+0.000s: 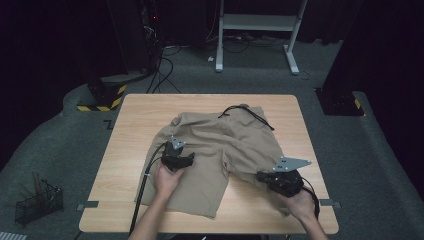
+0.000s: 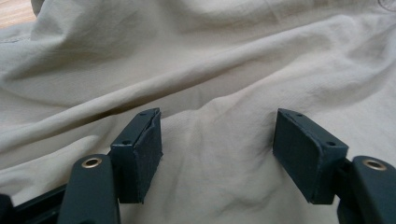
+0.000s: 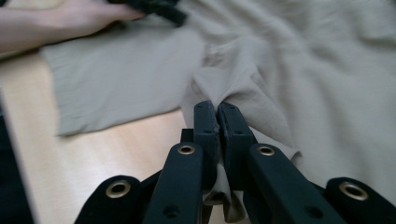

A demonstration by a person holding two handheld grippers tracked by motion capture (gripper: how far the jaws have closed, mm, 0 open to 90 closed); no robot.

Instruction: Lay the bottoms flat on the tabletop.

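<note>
Khaki shorts lie spread on the wooden table, with a black drawstring at the far waistband. My left gripper rests over the shorts' left leg. In the left gripper view it is open, its jaws standing wide apart above creased fabric. My right gripper sits at the near right leg. In the right gripper view it is shut on a bunched fold of the shorts, pinched at the hem. The other hand lies across the cloth farther off.
Bare wood borders the shorts on the left and along the near edge. On the floor are a wire basket at the near left, a yellow-and-black striped base with cables, and a white desk frame beyond the table.
</note>
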